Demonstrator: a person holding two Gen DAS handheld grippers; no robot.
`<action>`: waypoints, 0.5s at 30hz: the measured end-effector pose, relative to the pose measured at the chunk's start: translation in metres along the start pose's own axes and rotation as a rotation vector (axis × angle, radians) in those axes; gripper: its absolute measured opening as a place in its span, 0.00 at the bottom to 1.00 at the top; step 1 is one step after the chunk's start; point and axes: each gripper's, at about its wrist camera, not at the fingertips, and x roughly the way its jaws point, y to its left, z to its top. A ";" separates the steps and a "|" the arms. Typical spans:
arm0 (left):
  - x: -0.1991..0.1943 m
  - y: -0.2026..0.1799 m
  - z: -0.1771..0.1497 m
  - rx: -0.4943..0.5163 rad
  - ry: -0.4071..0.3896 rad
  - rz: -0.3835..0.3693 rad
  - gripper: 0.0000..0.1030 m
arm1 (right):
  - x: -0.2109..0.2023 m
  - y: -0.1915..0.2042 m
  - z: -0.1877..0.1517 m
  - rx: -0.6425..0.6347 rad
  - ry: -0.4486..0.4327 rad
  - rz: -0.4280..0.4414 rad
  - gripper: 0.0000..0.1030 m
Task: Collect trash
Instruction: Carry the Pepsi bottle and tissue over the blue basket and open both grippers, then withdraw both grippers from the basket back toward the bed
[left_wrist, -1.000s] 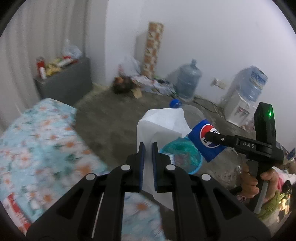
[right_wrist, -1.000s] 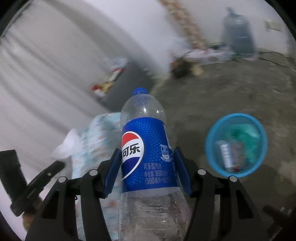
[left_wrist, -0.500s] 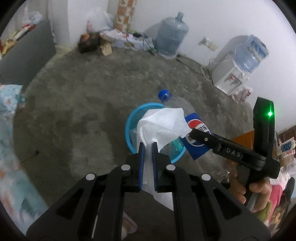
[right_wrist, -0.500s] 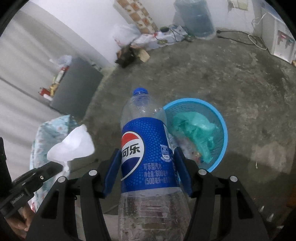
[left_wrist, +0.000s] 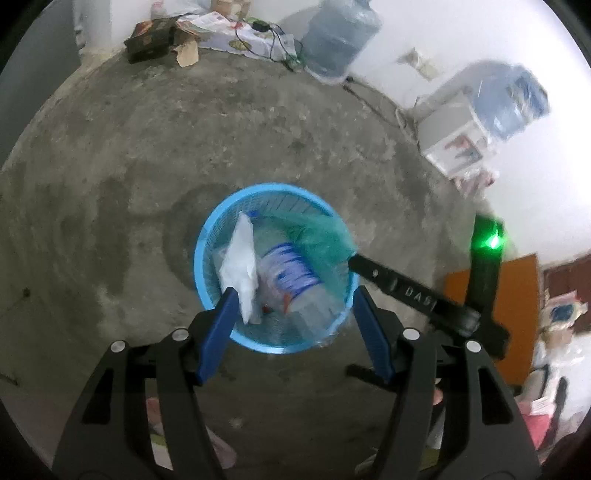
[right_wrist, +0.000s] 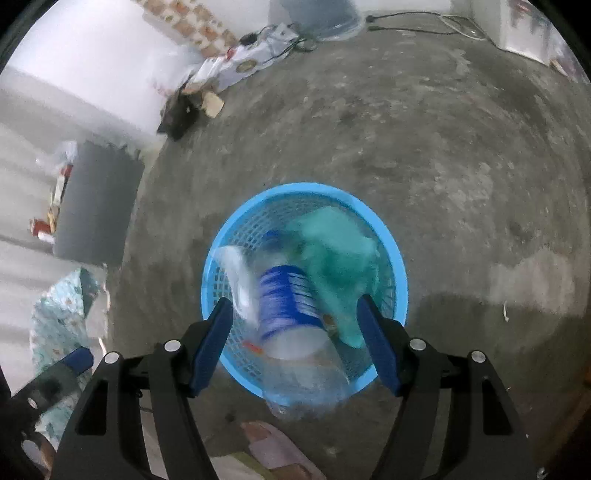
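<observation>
Above the round blue plastic mesh basket (left_wrist: 207, 236), both grippers, left (left_wrist: 291, 314) and right (right_wrist: 295, 325), are shown freshly spread, nothing gripped; the blurred blue-labelled clear plastic bottle (right_wrist: 284, 302) and white crumpled tissue (left_wrist: 242, 266) are seen inside it. Only the left view shows the water dispenser (left_wrist: 454, 140).

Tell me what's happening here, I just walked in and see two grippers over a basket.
A person is collecting trash. Both grippers hang above the blue basket on the concrete floor. The left gripper, jaws just opened, has let go of the white tissue; the right gripper, jaws also opening, has released the cola bottle, which looks blurred, dropping in.
</observation>
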 end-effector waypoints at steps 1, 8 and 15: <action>-0.006 -0.001 -0.001 -0.002 -0.007 0.002 0.59 | -0.002 -0.002 -0.002 0.010 -0.007 -0.001 0.66; -0.078 -0.011 -0.007 0.025 -0.120 0.020 0.59 | -0.026 0.022 -0.011 -0.025 -0.067 -0.004 0.66; -0.194 -0.005 -0.045 0.018 -0.233 0.093 0.69 | -0.089 0.120 -0.048 -0.178 -0.159 0.119 0.70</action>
